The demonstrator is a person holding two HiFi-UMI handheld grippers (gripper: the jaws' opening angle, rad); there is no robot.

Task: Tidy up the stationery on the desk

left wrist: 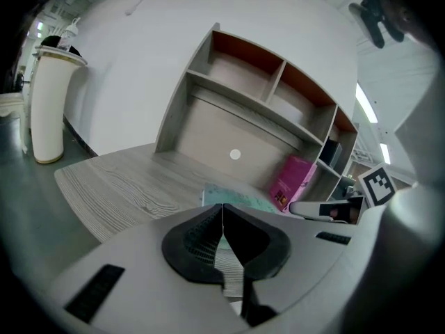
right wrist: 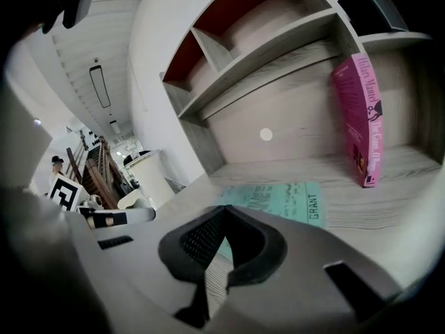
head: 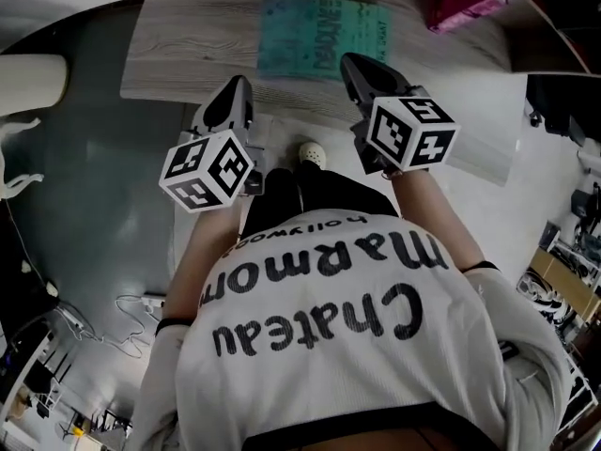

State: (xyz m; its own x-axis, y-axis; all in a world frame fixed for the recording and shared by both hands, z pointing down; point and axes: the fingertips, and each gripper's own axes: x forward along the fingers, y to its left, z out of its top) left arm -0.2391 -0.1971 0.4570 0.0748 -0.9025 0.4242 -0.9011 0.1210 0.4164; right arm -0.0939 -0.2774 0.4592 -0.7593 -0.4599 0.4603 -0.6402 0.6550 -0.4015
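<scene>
Mid-frame, the left gripper (head: 238,85) and right gripper (head: 353,62), each with jaws pressed together on nothing, hang at the grey wood-grain desk (head: 192,50)'s near edge, below a flat teal book (head: 319,36).

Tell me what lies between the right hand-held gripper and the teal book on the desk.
Nothing visible: the right hand-held gripper, jaws shut and empty, faces the teal book lying flat on the desk ahead.

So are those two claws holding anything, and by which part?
Nothing is held. The left gripper and right gripper both have their fingers shut together, empty; the teal book lies untouched on the desk.
</scene>
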